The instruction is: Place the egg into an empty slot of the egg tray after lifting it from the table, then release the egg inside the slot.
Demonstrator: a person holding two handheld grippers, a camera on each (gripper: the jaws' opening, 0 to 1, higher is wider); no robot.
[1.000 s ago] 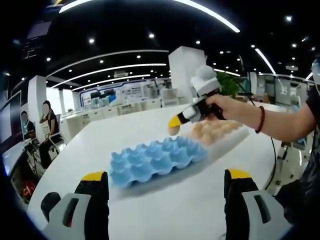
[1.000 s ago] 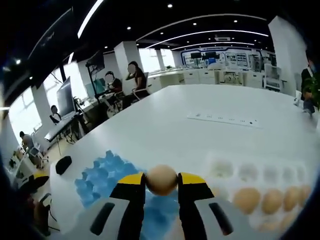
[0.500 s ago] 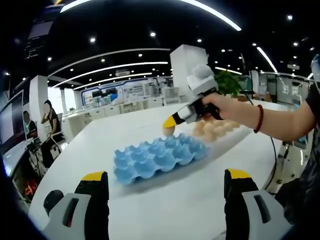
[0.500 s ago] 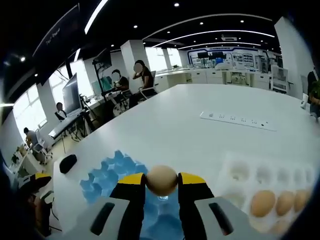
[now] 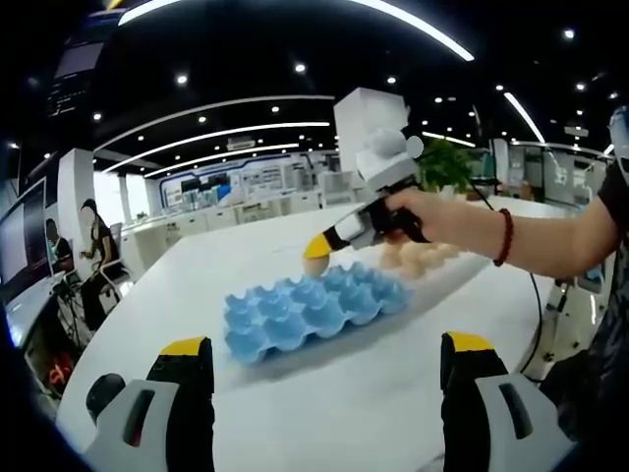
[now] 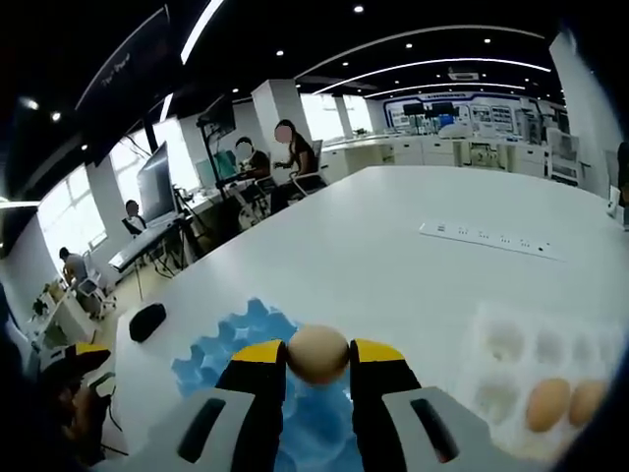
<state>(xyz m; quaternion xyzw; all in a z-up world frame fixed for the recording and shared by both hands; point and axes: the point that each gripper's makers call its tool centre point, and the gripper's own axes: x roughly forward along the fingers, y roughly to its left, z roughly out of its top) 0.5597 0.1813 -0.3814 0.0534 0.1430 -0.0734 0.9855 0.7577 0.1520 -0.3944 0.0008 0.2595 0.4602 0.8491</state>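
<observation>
A tan egg [image 6: 316,353] sits pinched between the yellow-tipped jaws of my right gripper [image 6: 316,356], which is shut on it above the blue egg tray [image 6: 211,362]. In the left gripper view that same gripper [image 5: 317,258], held by a person's hand [image 5: 403,211], hovers with the egg [image 5: 314,265] over the far side of the blue egg tray [image 5: 305,313], whose slots look empty. My left gripper [image 5: 324,346] stands open near the table's front edge, with nothing between its jaws.
A clear tray [image 6: 521,379] holding several eggs lies to the right of the blue one; its eggs [image 5: 418,258] show behind the hand. A white power strip [image 6: 489,242] lies farther across the white table [image 6: 373,246]. A black mouse [image 6: 147,322] sits at the left edge. People sit at desks beyond.
My right gripper has carried the egg leftward, away from the clear tray and over the blue tray. The left gripper has held still.
</observation>
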